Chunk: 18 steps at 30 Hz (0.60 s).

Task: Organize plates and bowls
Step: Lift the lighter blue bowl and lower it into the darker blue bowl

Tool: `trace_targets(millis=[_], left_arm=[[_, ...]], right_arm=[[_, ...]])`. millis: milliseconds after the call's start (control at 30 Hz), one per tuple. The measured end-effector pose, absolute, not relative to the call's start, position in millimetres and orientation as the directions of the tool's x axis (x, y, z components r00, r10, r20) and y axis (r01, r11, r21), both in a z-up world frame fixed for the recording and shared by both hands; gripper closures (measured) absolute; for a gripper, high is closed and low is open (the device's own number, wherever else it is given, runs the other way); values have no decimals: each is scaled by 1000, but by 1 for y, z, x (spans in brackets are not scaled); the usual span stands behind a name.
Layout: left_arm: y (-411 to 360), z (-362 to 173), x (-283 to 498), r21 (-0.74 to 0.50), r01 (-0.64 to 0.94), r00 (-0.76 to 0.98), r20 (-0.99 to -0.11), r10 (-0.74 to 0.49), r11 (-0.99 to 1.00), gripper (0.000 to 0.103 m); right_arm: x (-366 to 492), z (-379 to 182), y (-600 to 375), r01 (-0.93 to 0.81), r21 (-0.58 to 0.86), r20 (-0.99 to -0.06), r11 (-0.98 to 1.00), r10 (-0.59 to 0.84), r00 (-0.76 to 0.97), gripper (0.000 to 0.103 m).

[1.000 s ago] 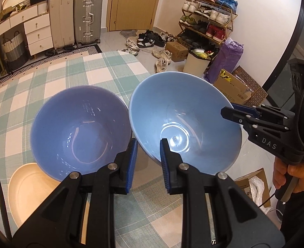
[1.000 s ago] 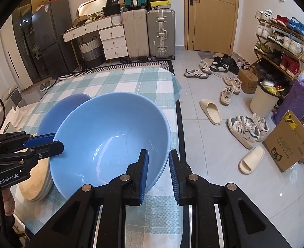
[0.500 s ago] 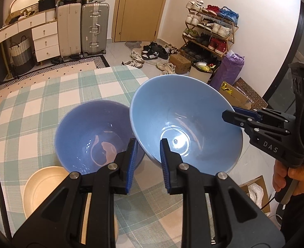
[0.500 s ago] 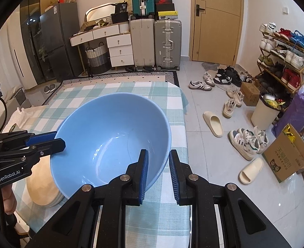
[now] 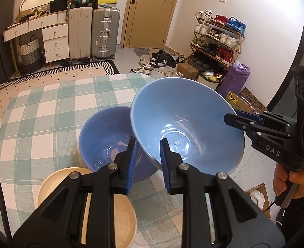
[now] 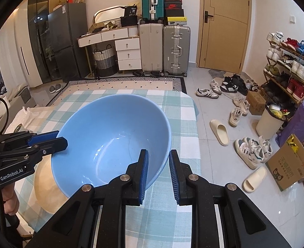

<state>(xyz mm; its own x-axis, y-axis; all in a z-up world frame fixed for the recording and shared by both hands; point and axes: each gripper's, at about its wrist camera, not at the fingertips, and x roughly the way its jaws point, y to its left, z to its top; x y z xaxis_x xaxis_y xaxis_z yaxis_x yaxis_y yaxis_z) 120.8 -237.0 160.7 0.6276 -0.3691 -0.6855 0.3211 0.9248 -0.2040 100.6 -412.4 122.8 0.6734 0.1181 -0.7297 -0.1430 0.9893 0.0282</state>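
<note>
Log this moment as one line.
left gripper: shut on light blue bowl | right gripper: same bowl, opposite rim | dark blue bowl: on table

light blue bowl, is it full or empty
Empty: the light blue bowl shows a bare, glossy inside with only light reflections in both wrist views.

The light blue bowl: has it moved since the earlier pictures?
Yes. The light blue bowl, gripped on opposite rims by both claws, has risen: in the left wrist view the darker blue bowl resting on the checked tablecloth now looks smaller and farther below it.
</note>
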Motion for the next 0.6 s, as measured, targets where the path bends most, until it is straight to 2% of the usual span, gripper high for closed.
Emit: trace_targets(millis=[600], left_arm=[[-190, 155, 138, -200, 245, 655, -688, -313, 949, 84]], right_arm=[[136, 113, -370, -186, 44, -737, 981, 158, 657, 82]])
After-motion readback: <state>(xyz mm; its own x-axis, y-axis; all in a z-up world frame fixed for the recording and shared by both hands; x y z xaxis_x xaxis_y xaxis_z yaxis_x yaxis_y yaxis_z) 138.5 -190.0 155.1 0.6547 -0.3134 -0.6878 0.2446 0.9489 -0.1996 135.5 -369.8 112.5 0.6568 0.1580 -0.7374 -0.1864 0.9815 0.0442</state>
